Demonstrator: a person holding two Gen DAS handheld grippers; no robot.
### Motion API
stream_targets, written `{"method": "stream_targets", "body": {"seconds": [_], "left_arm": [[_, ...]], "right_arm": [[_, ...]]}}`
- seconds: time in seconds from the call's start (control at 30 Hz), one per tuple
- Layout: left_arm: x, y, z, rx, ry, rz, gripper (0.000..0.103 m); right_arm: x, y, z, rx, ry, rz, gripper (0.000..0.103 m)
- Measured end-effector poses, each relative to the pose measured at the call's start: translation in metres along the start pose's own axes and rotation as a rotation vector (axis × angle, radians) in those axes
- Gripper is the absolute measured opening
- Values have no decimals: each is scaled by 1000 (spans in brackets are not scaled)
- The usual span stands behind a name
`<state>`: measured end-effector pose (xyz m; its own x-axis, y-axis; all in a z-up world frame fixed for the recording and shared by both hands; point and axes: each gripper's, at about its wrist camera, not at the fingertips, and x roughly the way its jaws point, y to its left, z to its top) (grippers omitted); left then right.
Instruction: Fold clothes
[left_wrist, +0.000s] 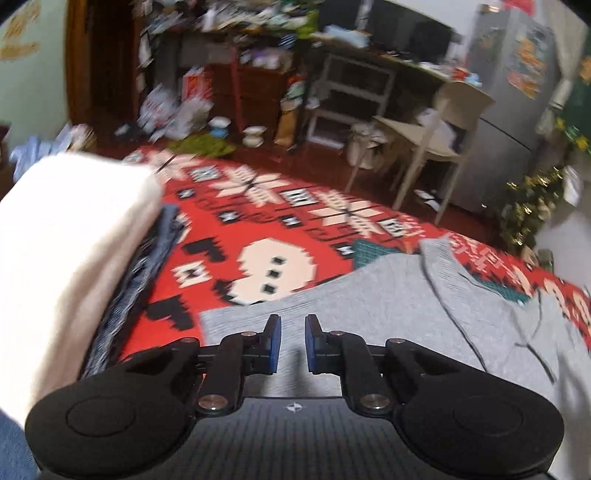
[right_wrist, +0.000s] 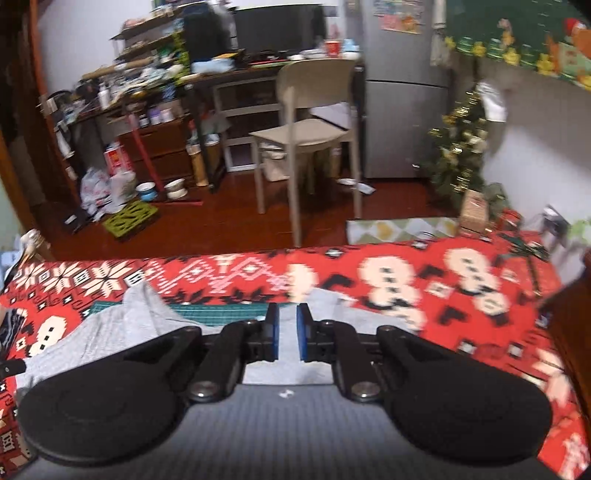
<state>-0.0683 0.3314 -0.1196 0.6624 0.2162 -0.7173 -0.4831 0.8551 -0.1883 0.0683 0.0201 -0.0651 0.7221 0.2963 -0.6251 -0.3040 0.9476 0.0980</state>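
Observation:
A grey garment (left_wrist: 388, 306) lies spread on the red patterned tablecloth (left_wrist: 229, 236). My left gripper (left_wrist: 292, 334) is open and empty, just above the garment's near left part. In the right wrist view the same grey garment (right_wrist: 122, 325) lies ahead and to the left, partly hidden by the gripper body. My right gripper (right_wrist: 287, 325) is open with a narrow gap, empty, over the garment's right part. A stack of folded clothes, white (left_wrist: 62, 251) over blue denim (left_wrist: 147, 266), sits at the left.
A green cutting mat (right_wrist: 221, 310) shows under the garment. Beyond the table edge stand a beige chair (right_wrist: 310, 129), a cluttered desk (right_wrist: 177, 74), a fridge (right_wrist: 402, 92) and a small Christmas tree (right_wrist: 458, 147). A dark object (right_wrist: 565, 325) is at the table's right.

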Motion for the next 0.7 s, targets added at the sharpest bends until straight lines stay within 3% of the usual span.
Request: {"method": "stream_targets", "body": {"seconds": [0.07, 0.13, 0.27, 0.4, 0.57, 0.7], "left_arm": [[4, 7, 3, -25, 39, 3, 13], [7, 14, 6, -63, 78, 5, 13], [11, 29, 6, -142, 116, -5, 14], [12, 39, 8, -191, 124, 2, 30], [14, 46, 11, -214, 99, 40, 30], [20, 44, 12, -195, 87, 52, 33]], "right_arm": [[-17, -11, -1, 6, -6, -34, 14], [-34, -26, -5, 35, -14, -79, 33], [-54, -56, -17, 121, -4, -140, 34], [-55, -73, -33, 143, 8, -209, 43], [-41, -79, -35, 125, 15, -223, 45], [-39, -86, -33, 107, -11, -241, 63]]}}
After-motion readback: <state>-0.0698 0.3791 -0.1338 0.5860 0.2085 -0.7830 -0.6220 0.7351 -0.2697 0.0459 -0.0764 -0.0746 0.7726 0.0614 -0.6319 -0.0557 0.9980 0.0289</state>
